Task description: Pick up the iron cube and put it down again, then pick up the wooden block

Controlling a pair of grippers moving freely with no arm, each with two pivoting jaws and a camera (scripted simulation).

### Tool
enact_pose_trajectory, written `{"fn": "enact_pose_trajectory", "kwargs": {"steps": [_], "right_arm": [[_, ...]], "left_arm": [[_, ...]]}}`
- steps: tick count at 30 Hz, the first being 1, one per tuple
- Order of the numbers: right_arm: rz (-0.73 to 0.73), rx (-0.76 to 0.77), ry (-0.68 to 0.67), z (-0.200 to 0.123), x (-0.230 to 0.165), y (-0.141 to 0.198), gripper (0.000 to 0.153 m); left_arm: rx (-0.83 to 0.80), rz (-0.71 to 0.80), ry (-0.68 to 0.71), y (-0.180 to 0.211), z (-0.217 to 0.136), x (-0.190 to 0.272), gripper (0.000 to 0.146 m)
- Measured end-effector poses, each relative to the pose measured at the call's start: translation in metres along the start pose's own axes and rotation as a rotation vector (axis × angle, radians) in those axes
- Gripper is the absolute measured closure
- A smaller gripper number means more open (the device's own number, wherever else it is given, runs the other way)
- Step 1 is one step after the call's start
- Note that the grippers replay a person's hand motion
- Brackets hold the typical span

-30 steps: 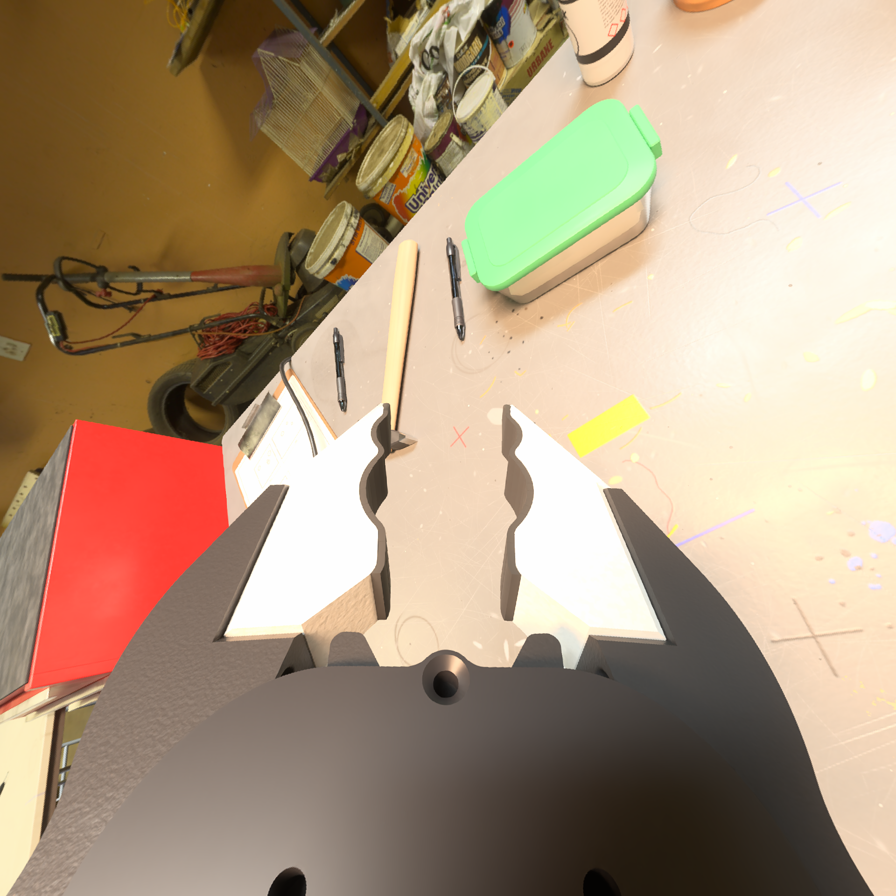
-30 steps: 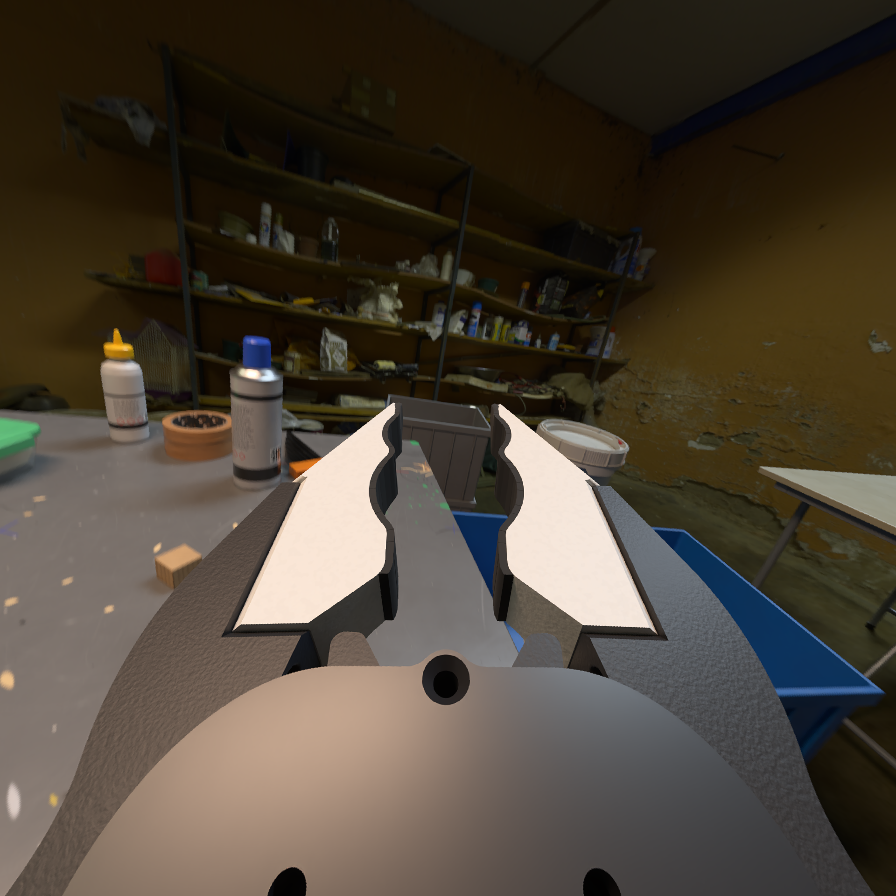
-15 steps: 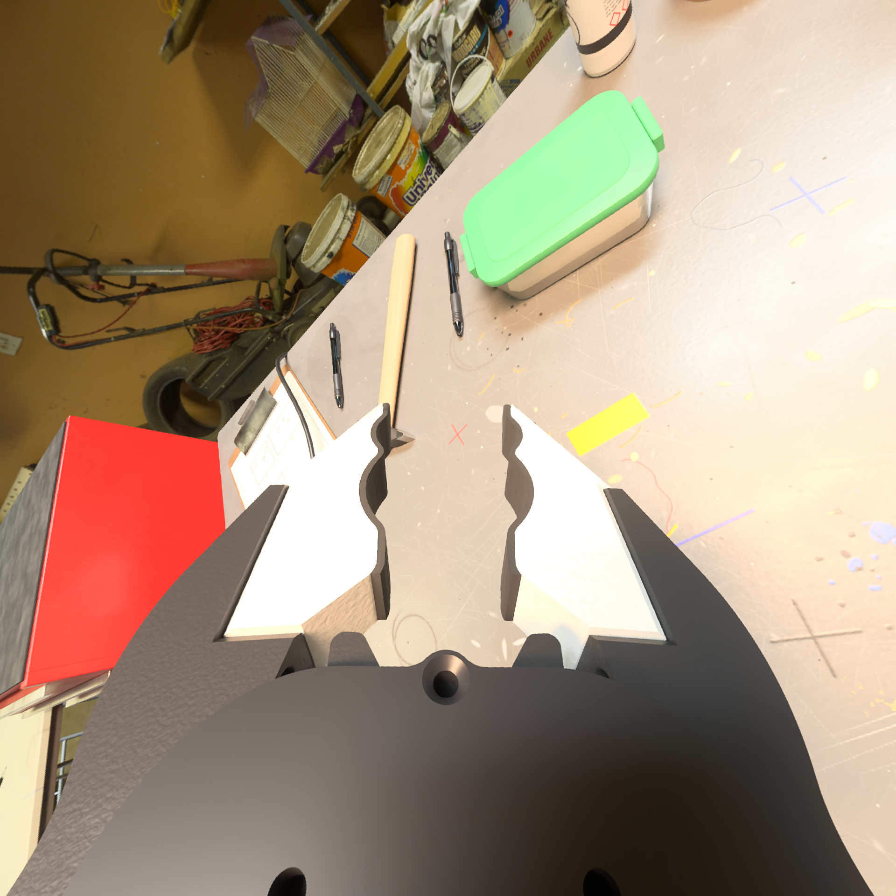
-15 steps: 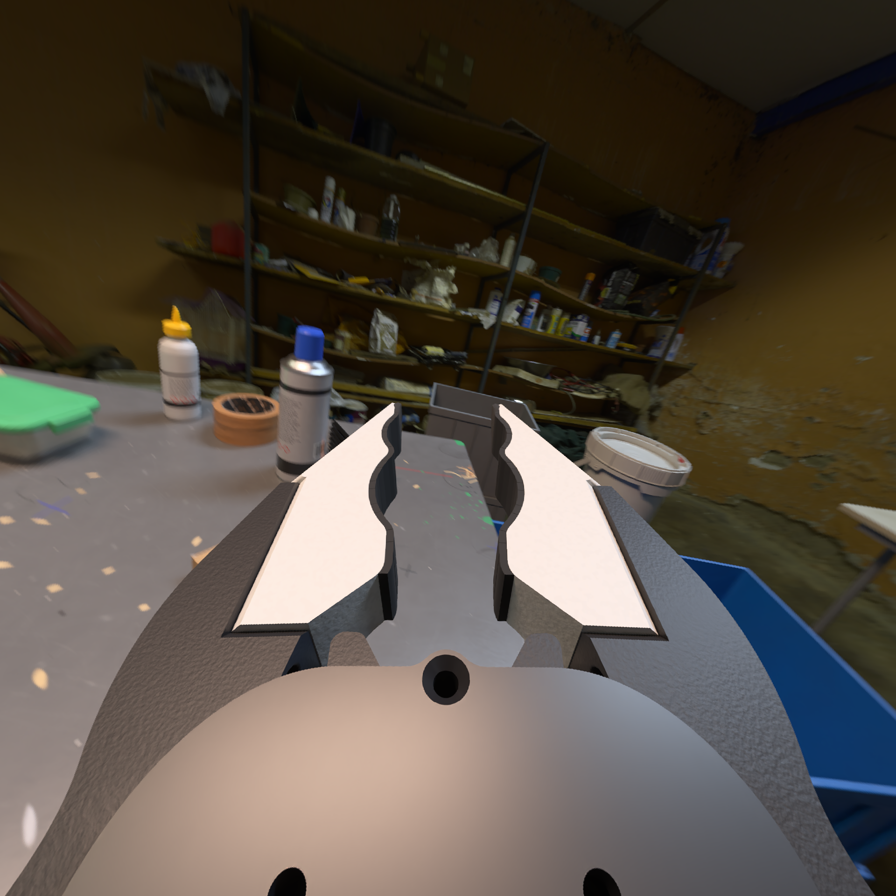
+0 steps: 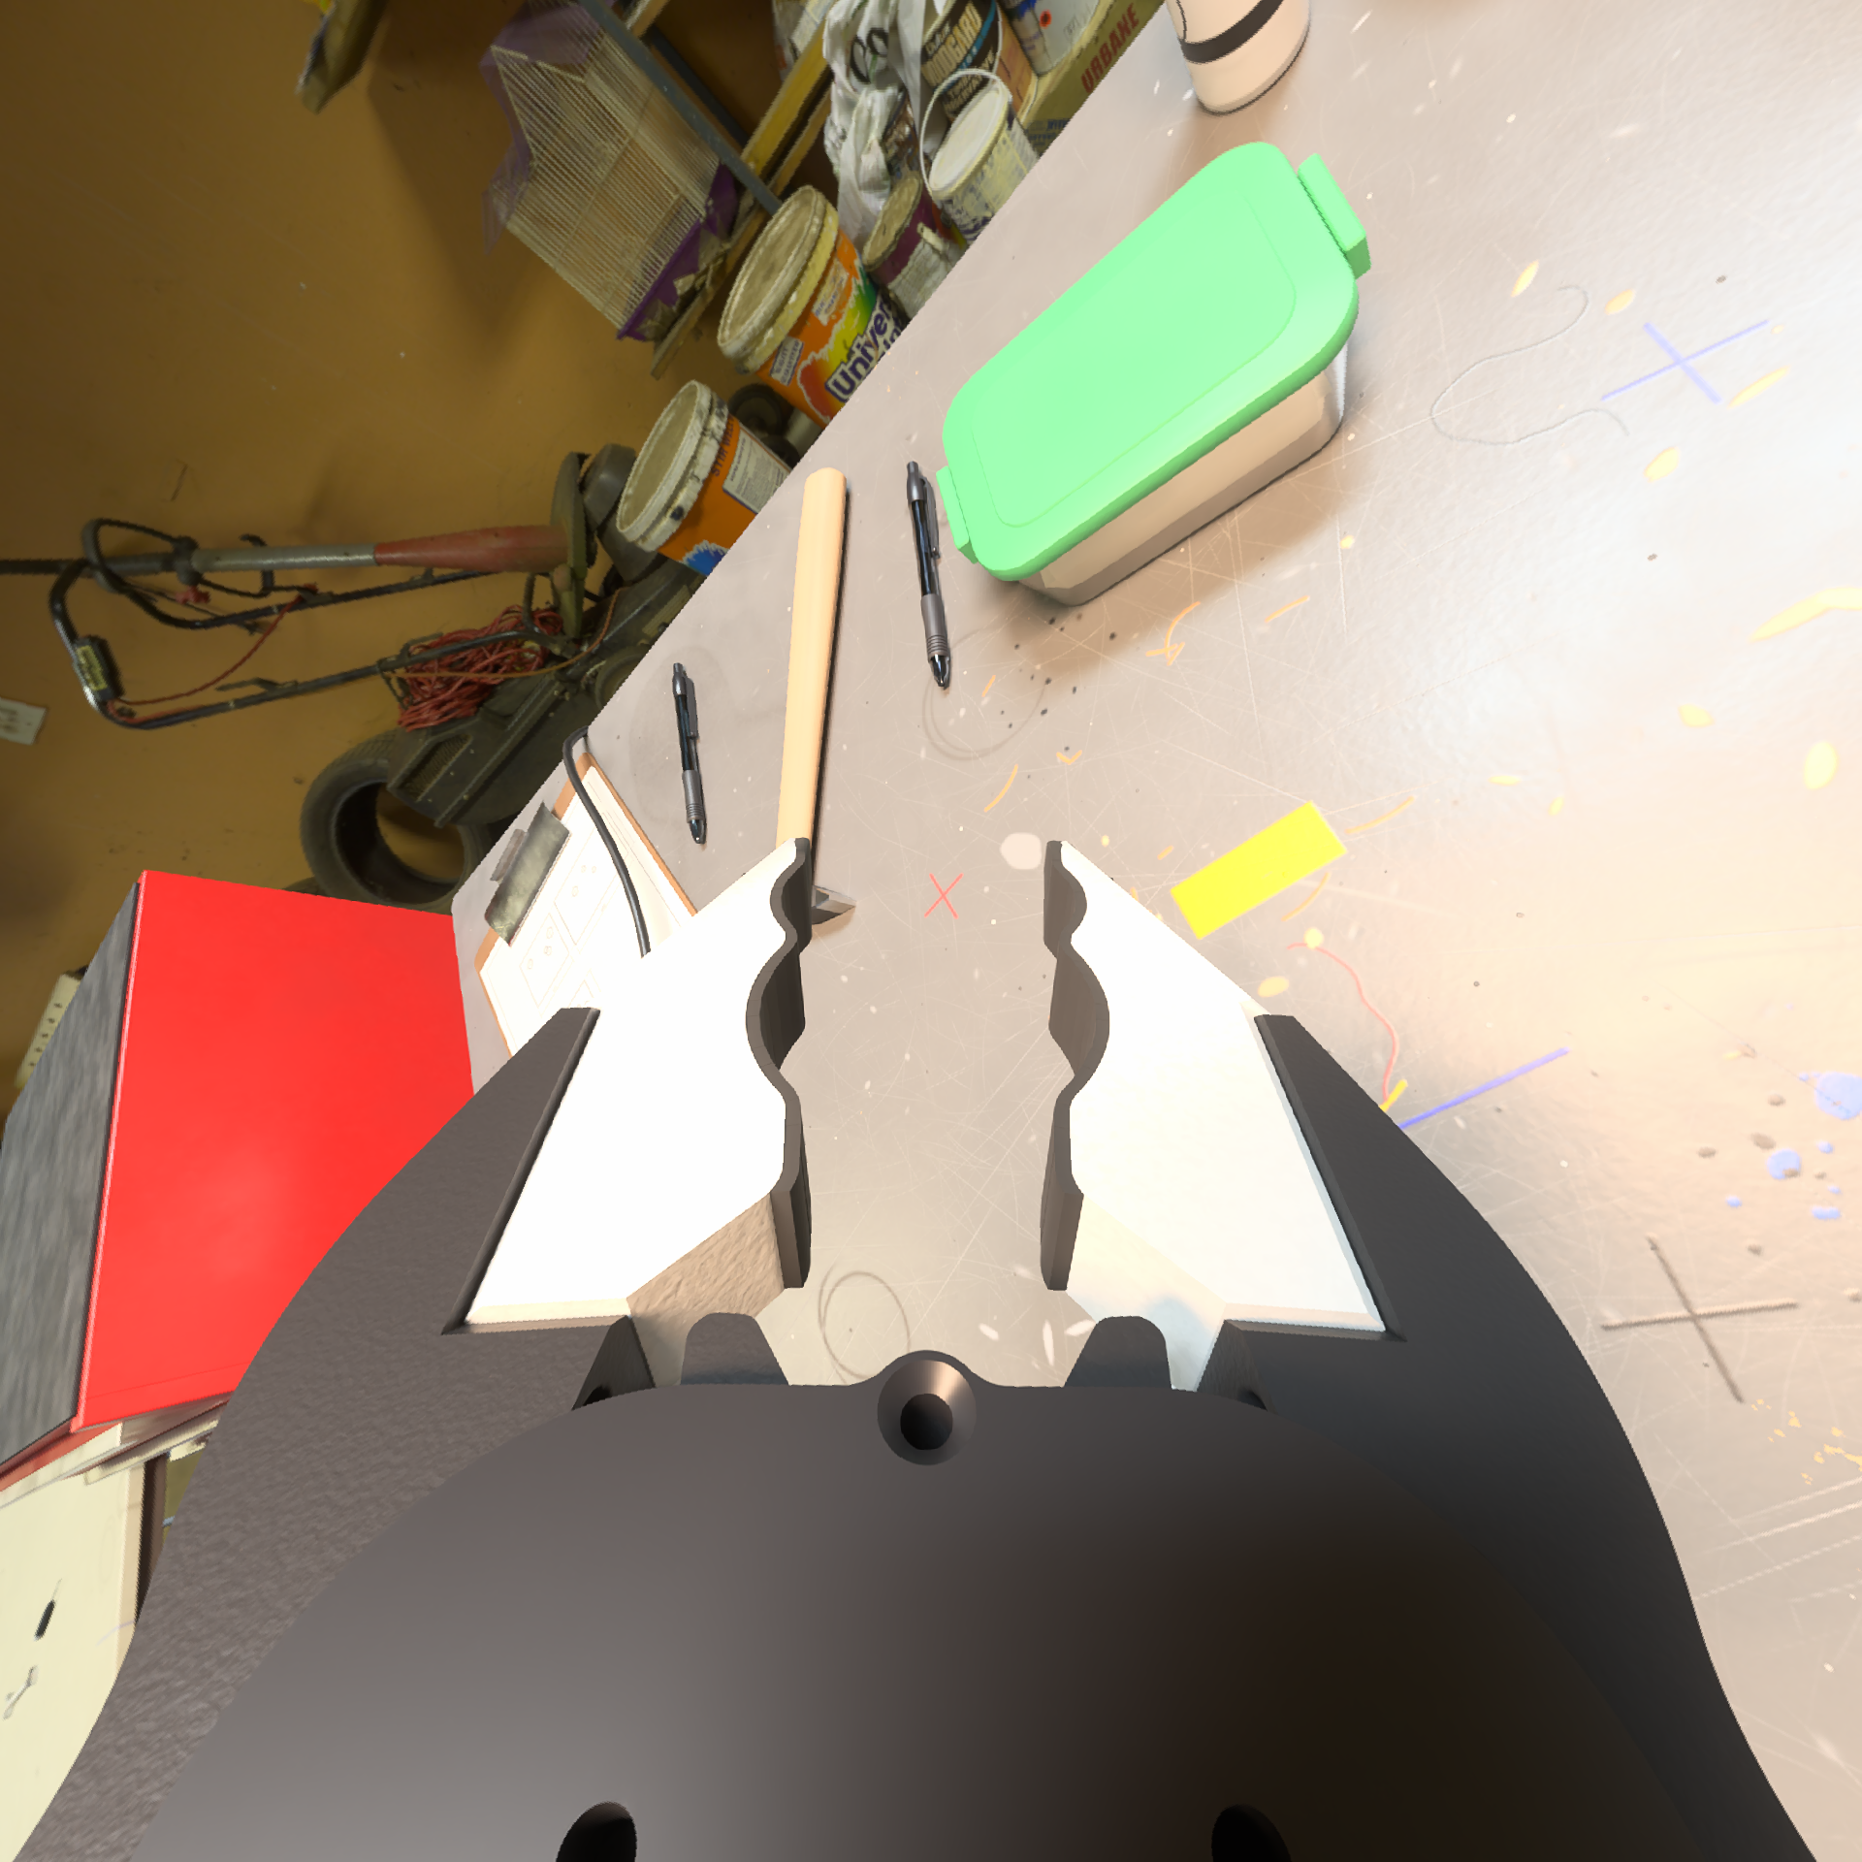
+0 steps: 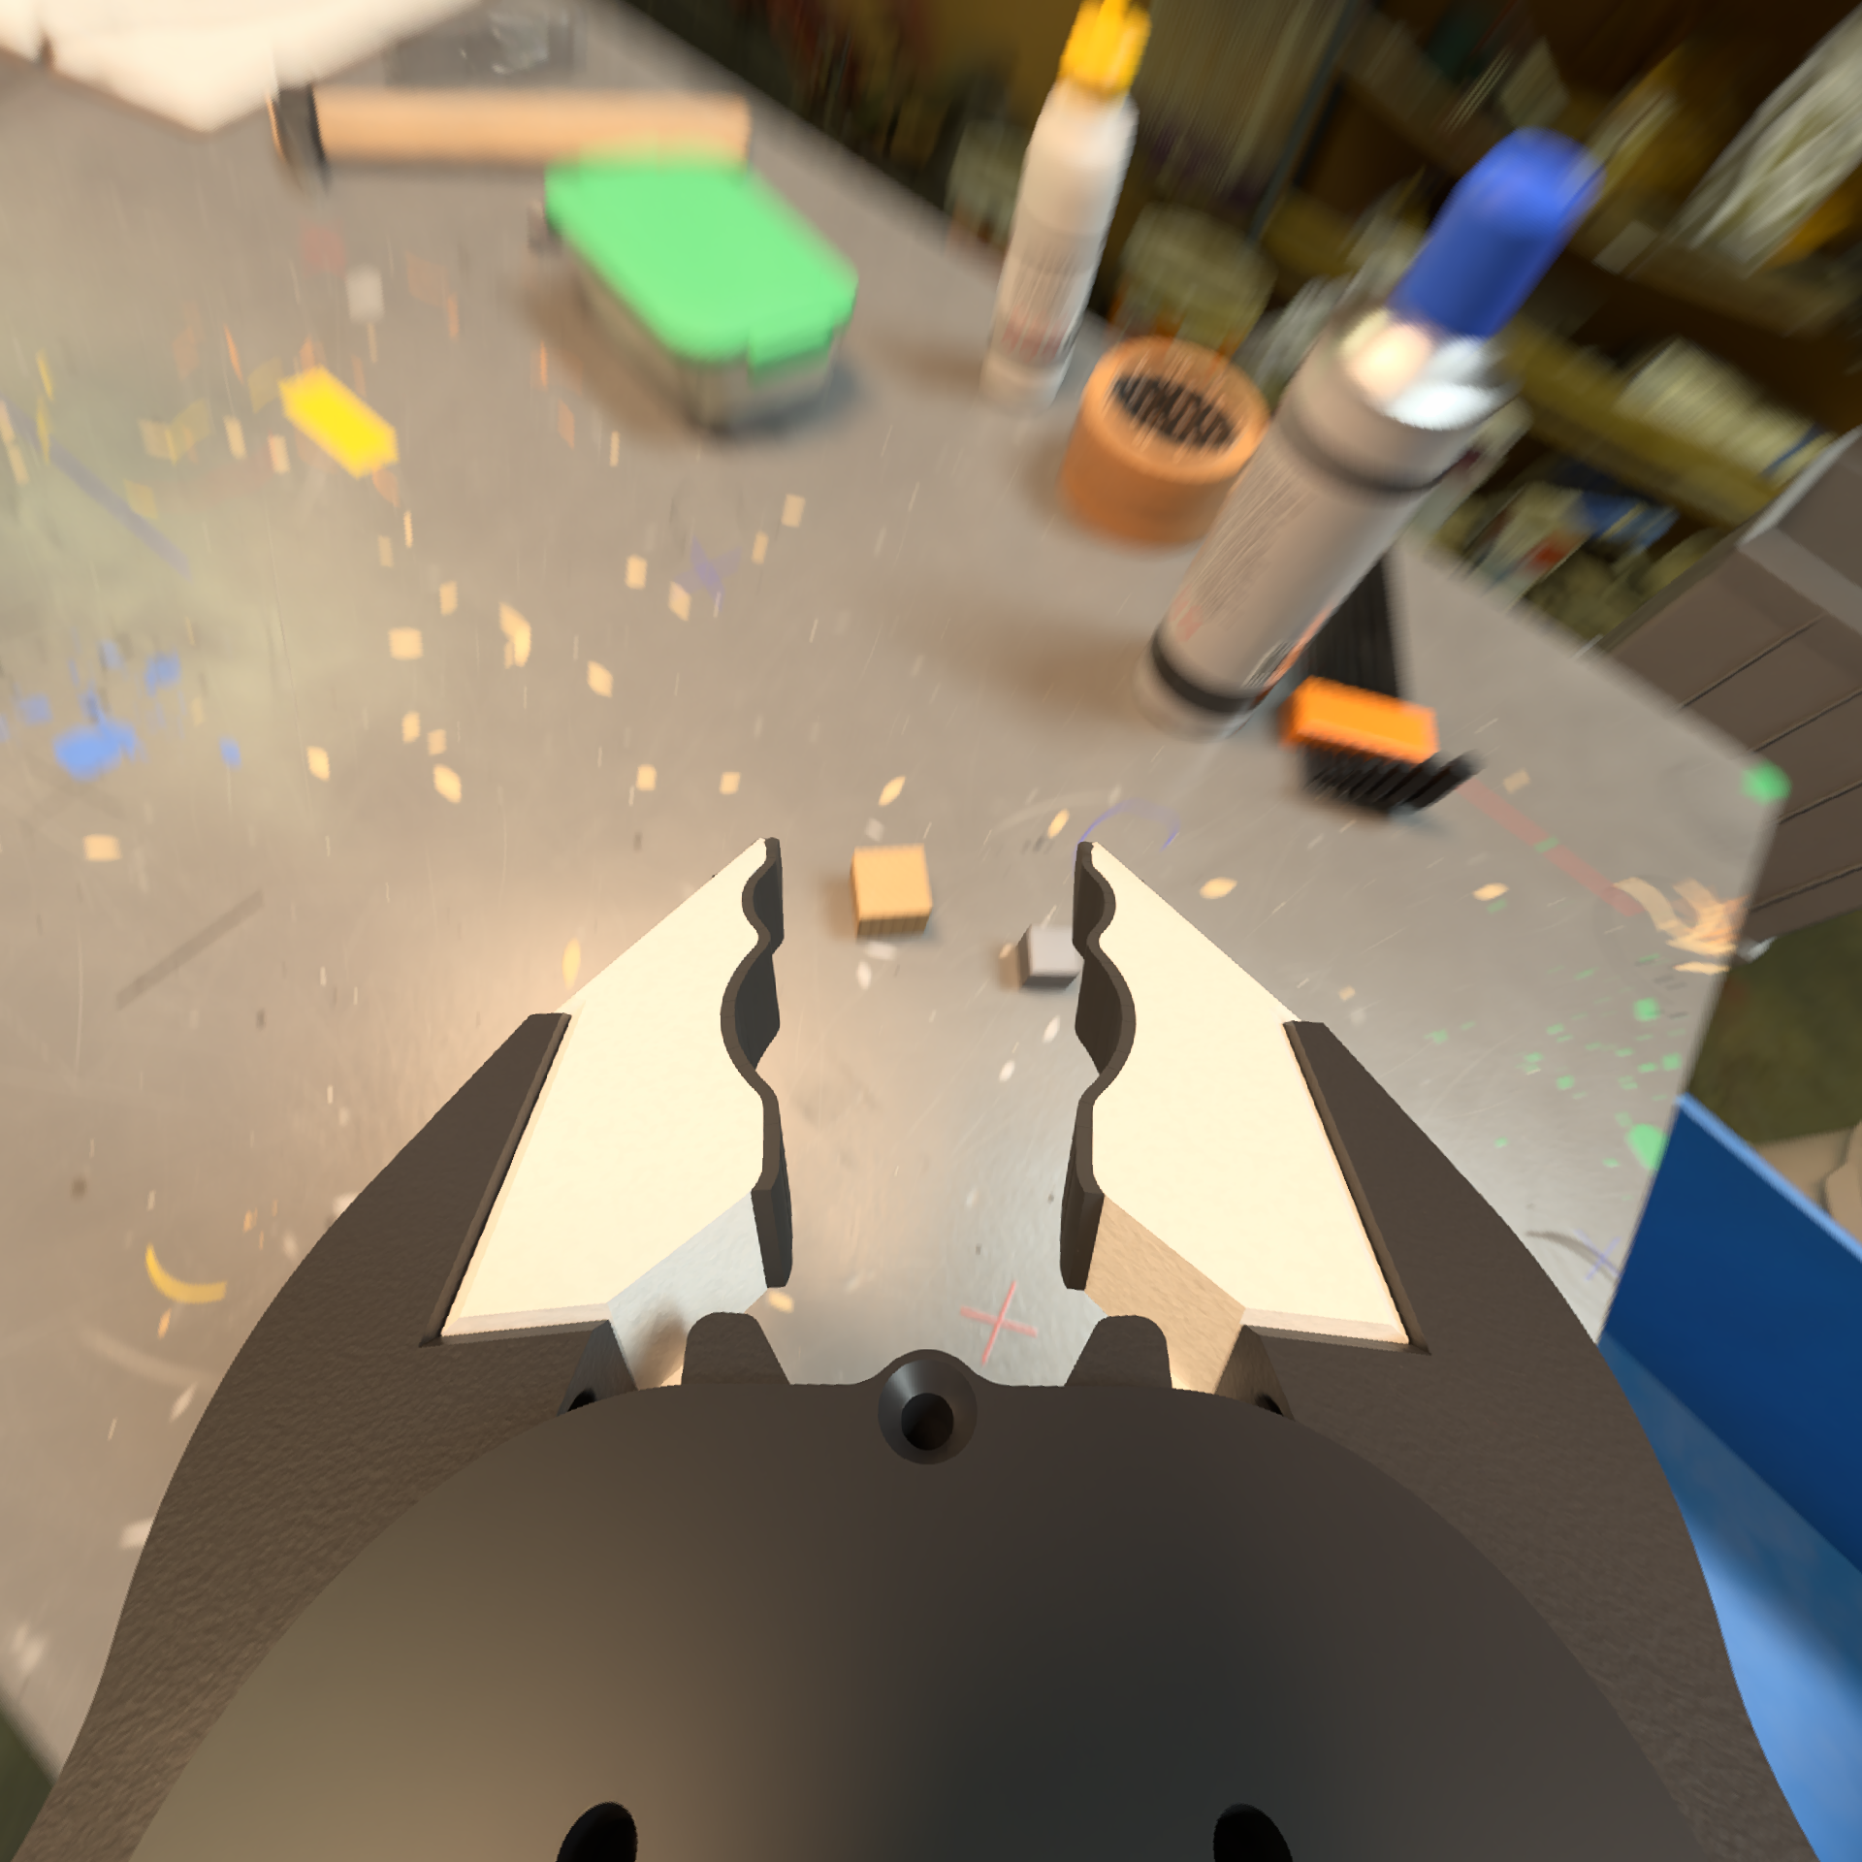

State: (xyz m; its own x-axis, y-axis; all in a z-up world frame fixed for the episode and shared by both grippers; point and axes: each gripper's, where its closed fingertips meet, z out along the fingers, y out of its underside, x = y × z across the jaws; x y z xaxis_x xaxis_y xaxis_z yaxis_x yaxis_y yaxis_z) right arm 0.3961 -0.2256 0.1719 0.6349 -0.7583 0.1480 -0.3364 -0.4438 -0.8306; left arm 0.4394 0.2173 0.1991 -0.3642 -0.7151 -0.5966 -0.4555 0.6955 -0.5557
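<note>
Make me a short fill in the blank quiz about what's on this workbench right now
1. The lid of the rectangular container is coloured ____.
2. In the right wrist view, the small grey iron cube lies beside the square tan wooden ____.
3. The open right gripper holds ____.
4. The tall grey spray can wears a ____ cap.

Missing words: green; block; nothing; blue

table (image 6: 705,1058): grey, scratched, paint-flecked | wooden block (image 6: 889,889) near iron cube (image 6: 1048,955), apart | green-lidded container (image 5: 1149,373), two pens (image 5: 928,574), wooden dowel (image 5: 811,655), clipboard (image 5: 564,907) | spray can (image 6: 1340,484), glue bottle (image 6: 1058,202), tape roll (image 6: 1159,443), brush (image 6: 1370,746)
</note>
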Motion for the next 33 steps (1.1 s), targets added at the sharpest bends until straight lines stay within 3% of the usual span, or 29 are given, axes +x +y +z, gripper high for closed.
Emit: {"fn": "enact_pose_trajectory", "kwargs": {"steps": [4, 10, 12, 21, 26, 30, 33], "right_arm": [[-0.09, -0.296, -0.104, 0.056, -0.009, 0.028, 0.092], [-0.069, -0.37, -0.176, 0.121, -0.018, 0.062, 0.091], [-0.068, -0.431, -0.126, 0.128, -0.009, 0.077, 0.091], [-0.039, -0.458, -0.179, 0.14, -0.011, 0.098, 0.085], [-0.025, -0.454, -0.204, 0.142, -0.015, 0.099, 0.099], [-0.005, -0.431, -0.222, 0.145, -0.017, 0.098, 0.121], [-0.006, -0.421, -0.226, 0.145, -0.017, 0.098, 0.121]], "left_arm": [[-0.011, 0.005, -0.001, 0.001, 0.003, 0.001, 0.1], [-0.036, 0.016, -0.001, 0.004, 0.008, 0.002, 0.1], [-0.038, 0.011, -0.008, 0.004, 0.008, 0.0, 0.1], [-0.05, 0.021, -0.002, 0.005, 0.01, 0.003, 0.1], [-0.056, 0.03, -0.001, 0.005, 0.01, 0.005, 0.1], [-0.06, 0.03, 0.0, 0.006, 0.011, 0.005, 0.1], [-0.065, 0.031, 0.0, 0.007, 0.011, 0.005, 0.1]]}}
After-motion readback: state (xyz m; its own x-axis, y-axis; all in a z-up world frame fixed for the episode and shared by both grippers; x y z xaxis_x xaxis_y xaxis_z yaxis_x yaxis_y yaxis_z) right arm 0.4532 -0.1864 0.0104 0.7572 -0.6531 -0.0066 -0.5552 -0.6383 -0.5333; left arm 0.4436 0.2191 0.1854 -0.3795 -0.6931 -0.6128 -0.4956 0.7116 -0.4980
